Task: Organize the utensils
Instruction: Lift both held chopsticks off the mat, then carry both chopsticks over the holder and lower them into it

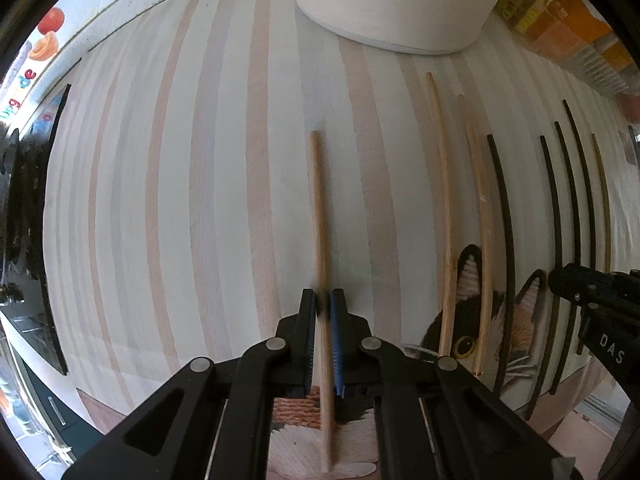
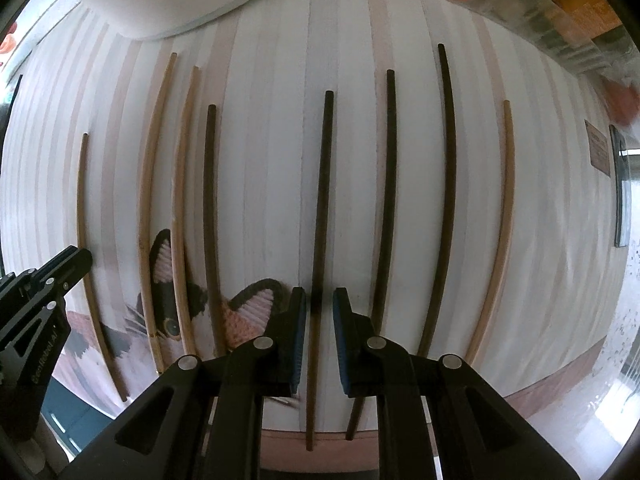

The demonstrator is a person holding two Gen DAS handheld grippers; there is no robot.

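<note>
Now dark chopstick (image 2: 320,216) between parted right tongs (image 2: 319,308).

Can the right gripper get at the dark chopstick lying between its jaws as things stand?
Probably yes. The right gripper is open, its jaws standing either side of the dark chopstick, with bare striped cloth beside it and neighbouring sticks well apart.
</note>
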